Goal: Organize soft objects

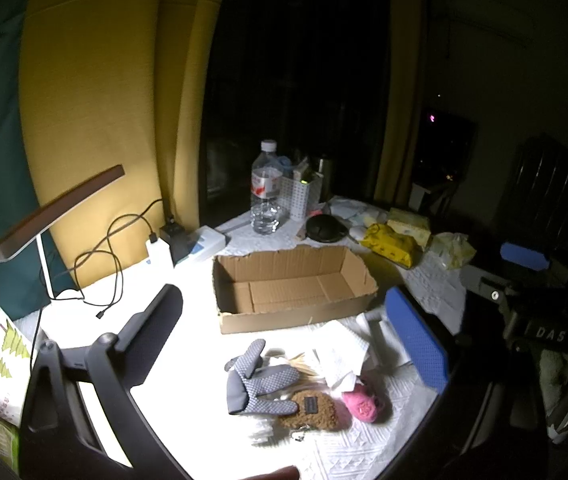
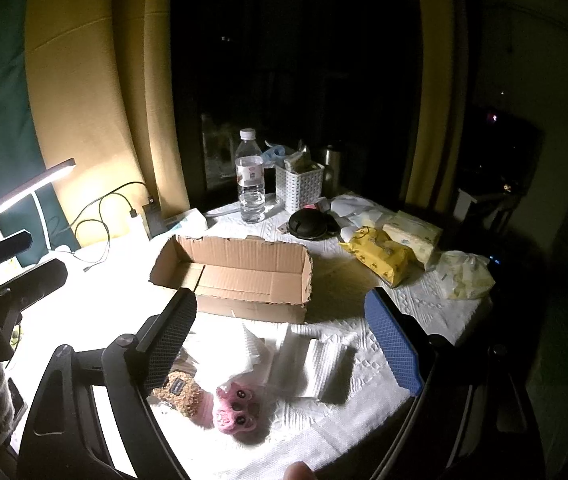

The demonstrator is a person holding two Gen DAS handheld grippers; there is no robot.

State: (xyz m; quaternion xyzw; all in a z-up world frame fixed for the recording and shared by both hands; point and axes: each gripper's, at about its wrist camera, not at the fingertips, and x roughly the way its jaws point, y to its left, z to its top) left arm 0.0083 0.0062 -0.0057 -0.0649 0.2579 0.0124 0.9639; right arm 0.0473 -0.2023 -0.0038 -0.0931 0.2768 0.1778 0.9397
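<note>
Both grippers, left gripper (image 1: 284, 340) and right gripper (image 2: 284, 340), hang spread wide, holding nothing. Take the pink plush (image 2: 234, 408) gently (it squashes easily) into the cardboard box (image 2: 240, 280).

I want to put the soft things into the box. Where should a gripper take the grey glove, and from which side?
Probably the grey glove is best gripped at its plain cuff, from above. It lies flat, fingers spread toward the cardboard box, one edge over the brown plush. The cuff is its thickest bare part. The open left gripper is above it.
</note>
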